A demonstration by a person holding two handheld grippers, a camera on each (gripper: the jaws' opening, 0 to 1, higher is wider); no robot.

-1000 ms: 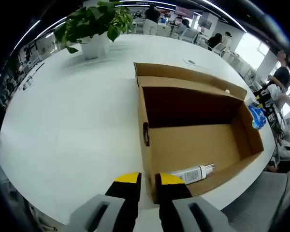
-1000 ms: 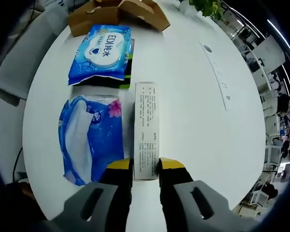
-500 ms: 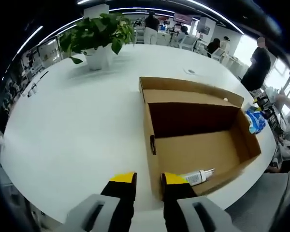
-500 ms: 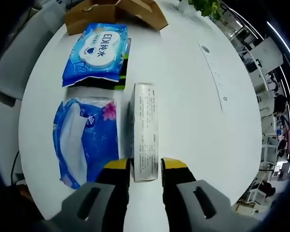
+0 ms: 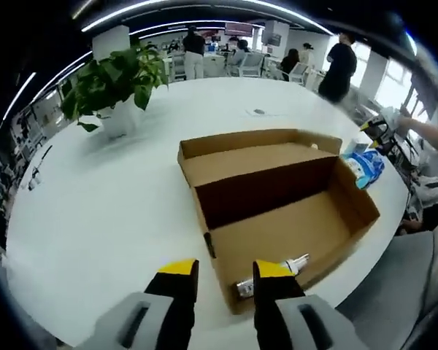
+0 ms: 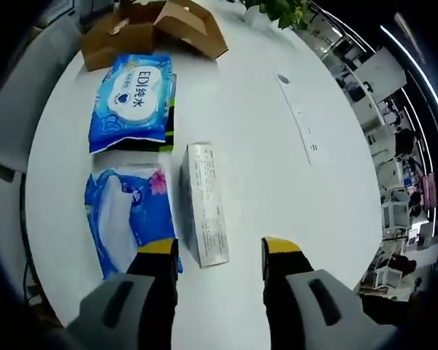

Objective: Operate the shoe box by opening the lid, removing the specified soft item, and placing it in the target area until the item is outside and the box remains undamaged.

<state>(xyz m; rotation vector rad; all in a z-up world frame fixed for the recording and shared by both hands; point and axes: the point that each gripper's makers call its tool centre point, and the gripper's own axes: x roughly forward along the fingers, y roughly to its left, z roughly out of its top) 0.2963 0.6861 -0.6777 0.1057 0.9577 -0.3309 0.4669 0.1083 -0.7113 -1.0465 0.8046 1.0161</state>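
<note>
In the left gripper view the brown shoe box (image 5: 277, 182) stands open on the white table, its lid (image 5: 255, 142) folded back. A small white tube (image 5: 271, 275) lies inside by the near wall. My left gripper (image 5: 226, 271) is open, and the box's near corner sits low between the jaws. In the right gripper view my right gripper (image 6: 219, 249) is open wide above a long white carton (image 6: 204, 213) lying on the table. To its left lie a soft blue tissue pack (image 6: 128, 219) and a blue wipes pack (image 6: 130, 102). The shoe box (image 6: 153, 25) is at the top.
A potted plant (image 5: 113, 80) stands at the table's far left. The blue packs (image 5: 365, 164) lie past the box's right end, near a person's hand (image 5: 423, 131). People stand in the background. A grey chair (image 5: 405, 292) is off the table's near right edge.
My right gripper has opened and let go of the white carton, which now lies on the table. The left jaws have spread apart around the box's near wall. Both views have shifted.
</note>
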